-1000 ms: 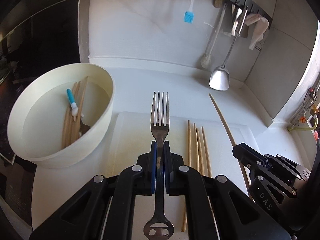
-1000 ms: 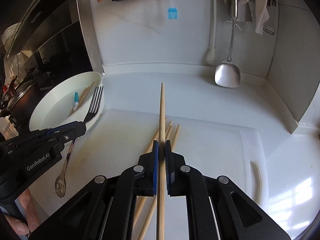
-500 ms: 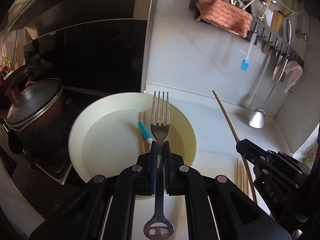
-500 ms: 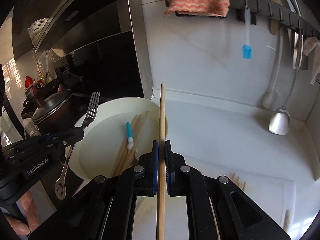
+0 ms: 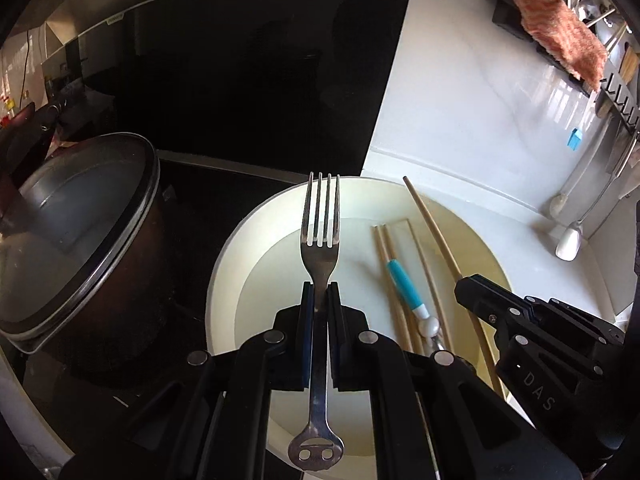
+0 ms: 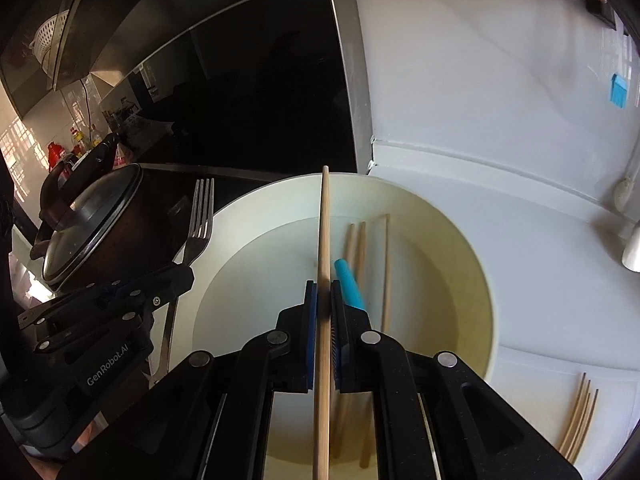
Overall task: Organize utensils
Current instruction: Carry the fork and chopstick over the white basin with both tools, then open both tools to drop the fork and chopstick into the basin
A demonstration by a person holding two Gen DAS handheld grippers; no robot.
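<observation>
Two claws hovering over a cream bowl [image 5: 224,280], each clenched on a utensil

Left claw [image 5: 319,304] gripping a metal fork [image 5: 320,240] by the neck, tines pointing forward above the bowl's left half, handle end hanging back between the fingers; right claw [image 6: 324,304] pinching a single wooden chopstick [image 6: 325,216] upright along its fingers, tip reaching past the far rim of the bowl [image 6: 486,280]; lying loose on the bowl's floor, several more chopsticks [image 6: 386,264] and a blue-handled tool [image 5: 404,286]; sitting just beside the bowl on the dark stove, a lidded pot [image 5: 76,240]; resting on the white board at the right, a few spare chopsticks [image 6: 580,416], well apart from the bowl
</observation>
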